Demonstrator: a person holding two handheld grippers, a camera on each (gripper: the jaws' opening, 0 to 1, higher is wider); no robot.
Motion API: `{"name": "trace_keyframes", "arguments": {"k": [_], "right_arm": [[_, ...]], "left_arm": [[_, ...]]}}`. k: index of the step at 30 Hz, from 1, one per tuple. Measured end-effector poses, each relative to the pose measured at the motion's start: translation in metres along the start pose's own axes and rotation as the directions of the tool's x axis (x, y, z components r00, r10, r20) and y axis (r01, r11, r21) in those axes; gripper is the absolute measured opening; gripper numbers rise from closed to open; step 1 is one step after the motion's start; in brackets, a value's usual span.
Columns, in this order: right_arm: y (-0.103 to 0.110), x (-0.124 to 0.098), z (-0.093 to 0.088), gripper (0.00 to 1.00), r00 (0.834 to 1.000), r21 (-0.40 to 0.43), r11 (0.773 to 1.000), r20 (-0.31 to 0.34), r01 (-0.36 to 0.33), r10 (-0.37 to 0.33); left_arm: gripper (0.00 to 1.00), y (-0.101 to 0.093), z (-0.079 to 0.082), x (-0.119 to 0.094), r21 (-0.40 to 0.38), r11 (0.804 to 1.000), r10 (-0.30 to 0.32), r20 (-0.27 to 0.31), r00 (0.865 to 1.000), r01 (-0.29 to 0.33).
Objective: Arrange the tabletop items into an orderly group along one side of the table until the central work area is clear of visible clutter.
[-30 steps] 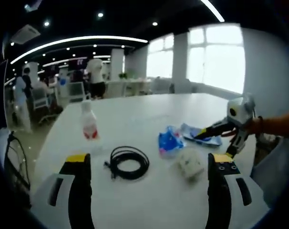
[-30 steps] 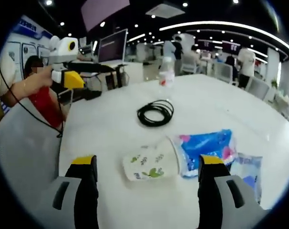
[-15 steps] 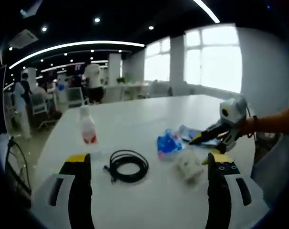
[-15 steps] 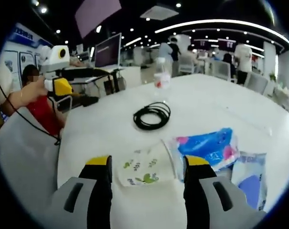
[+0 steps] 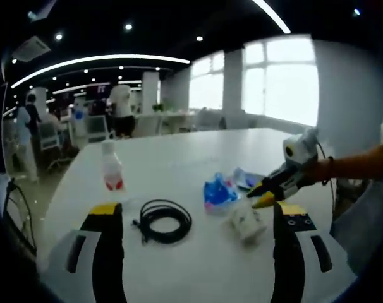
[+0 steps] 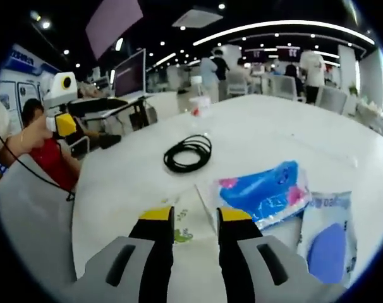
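Observation:
A paper cup [image 6: 181, 234] printed with green leaves lies on its side on the white table [image 6: 273, 136], and my right gripper [image 6: 195, 216] is shut on it. In the left gripper view that cup [image 5: 244, 223] lies under the right gripper [image 5: 258, 196], which a hand holds. Beside the cup are a blue tissue pack [image 6: 264, 191] [image 5: 217, 192] and a white-and-blue pouch [image 6: 327, 232] [image 5: 243, 178]. Farther off are a coiled black cable [image 6: 188, 153] [image 5: 162, 221] and a small upright bottle [image 6: 200, 101] [image 5: 110, 169]. My left gripper [image 5: 198, 209] hangs wide open above the table's near edge with nothing in it.
The left gripper [image 6: 97, 107] is held out by a person in red beyond the table's left edge. A monitor [image 6: 131, 72] stands on a desk behind. People and chairs [image 5: 97, 123] fill the room beyond the table. Bright windows [image 5: 280, 79] line the far wall.
My right gripper's jaws have narrowed from wide open and shut on the paper cup. The left gripper's view has drifted slightly; the items on the table lie where they were.

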State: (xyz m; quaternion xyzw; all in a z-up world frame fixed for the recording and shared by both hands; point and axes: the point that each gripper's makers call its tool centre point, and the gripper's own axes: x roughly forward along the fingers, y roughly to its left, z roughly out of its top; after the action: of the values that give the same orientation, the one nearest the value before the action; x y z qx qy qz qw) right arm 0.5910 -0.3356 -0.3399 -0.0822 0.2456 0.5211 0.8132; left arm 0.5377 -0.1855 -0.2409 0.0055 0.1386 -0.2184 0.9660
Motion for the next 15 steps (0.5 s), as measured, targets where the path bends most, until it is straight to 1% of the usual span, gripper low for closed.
{"name": "trace_keyframes", "arguments": {"k": [5,7,8,12,15], "right_arm": [[0.001,0.000,-0.001,0.23,1.000,0.005,1.000,-0.002,-0.010,0.010],[0.002,0.000,0.000,0.21,1.000,-0.014,1.000,0.000,-0.011,0.011],[0.002,-0.001,0.000,0.20,1.000,-0.022,1.000,0.001,-0.013,0.013],[0.007,-0.002,0.001,0.05,0.999,-0.035,0.999,0.005,-0.032,0.032],[0.011,-0.003,-0.001,0.03,0.999,-0.044,0.998,-0.006,-0.039,0.039]], "left_arm": [[0.95,-0.001,-0.003,0.001,0.000,1.000,-0.008,-0.014,1.000,0.008],[0.94,-0.003,-0.004,0.001,0.002,1.000,-0.012,-0.017,1.000,0.013],[0.94,-0.003,-0.004,0.001,0.002,1.000,-0.014,-0.019,1.000,0.014],[0.93,-0.003,-0.004,0.000,0.001,1.000,-0.014,-0.017,1.000,0.014],[0.92,-0.003,-0.003,0.000,-0.004,1.000,-0.014,-0.014,1.000,0.014]]}}
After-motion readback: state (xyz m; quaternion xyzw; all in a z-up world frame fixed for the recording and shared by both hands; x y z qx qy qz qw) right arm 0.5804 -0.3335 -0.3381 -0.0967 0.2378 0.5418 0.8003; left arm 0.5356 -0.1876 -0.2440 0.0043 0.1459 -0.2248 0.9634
